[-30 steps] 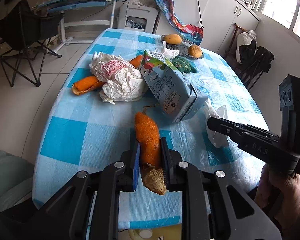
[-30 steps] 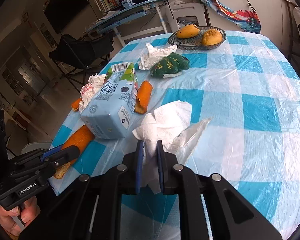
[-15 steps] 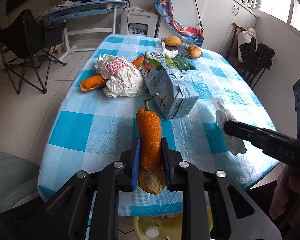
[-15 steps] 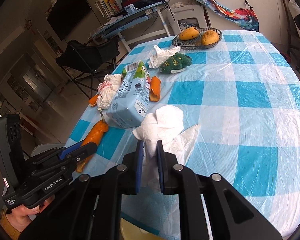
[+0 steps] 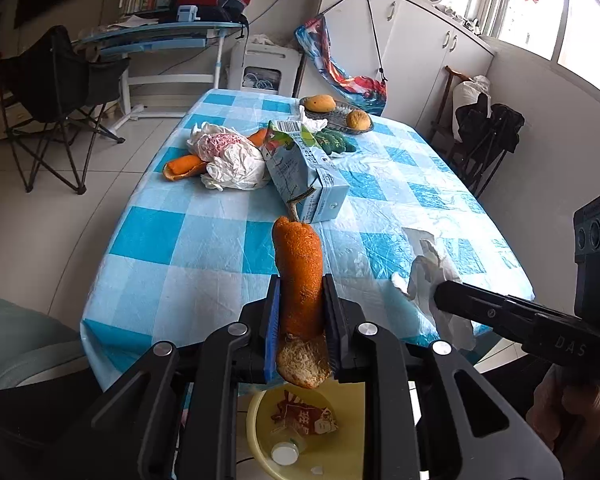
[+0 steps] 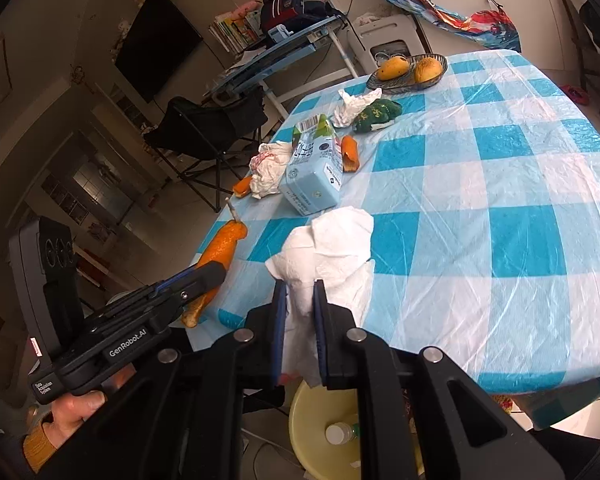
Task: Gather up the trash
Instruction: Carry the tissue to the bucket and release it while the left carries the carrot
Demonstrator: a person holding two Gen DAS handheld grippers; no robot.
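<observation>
My left gripper [image 5: 300, 312] is shut on a long orange fruit peel [image 5: 298, 276], held in the air past the table's near edge, above a yellow bin [image 5: 260, 436]. The peel also shows in the right wrist view [image 6: 220, 252]. My right gripper [image 6: 300, 300] is shut on a crumpled white tissue [image 6: 328, 248], also held near the edge above the yellow bin [image 6: 316, 420]. The tissue shows in the left wrist view [image 5: 428, 280]. The bin holds a wrapper [image 5: 304, 418] and a bottle [image 6: 340, 432].
On the blue checked table [image 5: 204, 240] lie a light blue milk carton [image 5: 304, 172], a white plastic bag [image 5: 228, 160], more orange peel [image 5: 180, 166], a green packet [image 6: 376, 114], another tissue [image 6: 352, 106] and a fruit dish [image 6: 412, 74]. A folding chair [image 5: 56, 92] stands left.
Both grippers have pulled back from the table and risen with their loads. The peel and tissue are off the cloth, and the yellow bin has come into view below.
</observation>
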